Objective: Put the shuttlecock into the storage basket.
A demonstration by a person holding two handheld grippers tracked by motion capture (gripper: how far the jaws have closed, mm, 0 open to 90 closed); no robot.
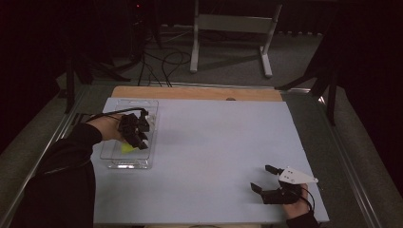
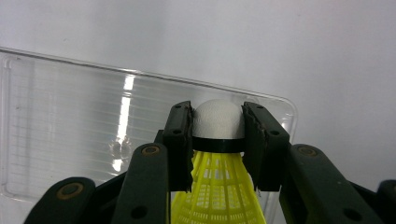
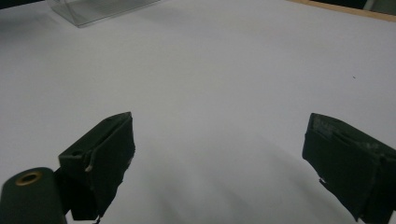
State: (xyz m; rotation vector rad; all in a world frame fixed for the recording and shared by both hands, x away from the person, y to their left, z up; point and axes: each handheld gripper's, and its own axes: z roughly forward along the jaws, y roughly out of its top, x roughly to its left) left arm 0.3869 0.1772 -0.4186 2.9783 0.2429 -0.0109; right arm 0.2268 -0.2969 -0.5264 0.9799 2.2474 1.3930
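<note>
A shuttlecock with a white cork head point(image 2: 218, 119) and a yellow plastic skirt point(image 1: 127, 147) is held over a clear plastic tray point(image 1: 151, 105) at the table's left. My left gripper point(image 1: 141, 140) is shut on the cork head, its two jaws pressing either side, with the skirt trailing back toward the hand. In the left gripper view the tray point(image 2: 70, 116) lies just beneath the shuttlecock. My right gripper point(image 1: 264, 177) rests near the table's front right corner, open, with nothing between its fingers point(image 3: 102, 154).
A pale sheet point(image 1: 223, 142) covers the table, with a strip of wood point(image 1: 199, 93) along the far edge. Beyond it stand a white frame point(image 1: 228, 23) and cables on the floor. A corner of the clear tray point(image 3: 93, 11) appears far off in the right gripper view.
</note>
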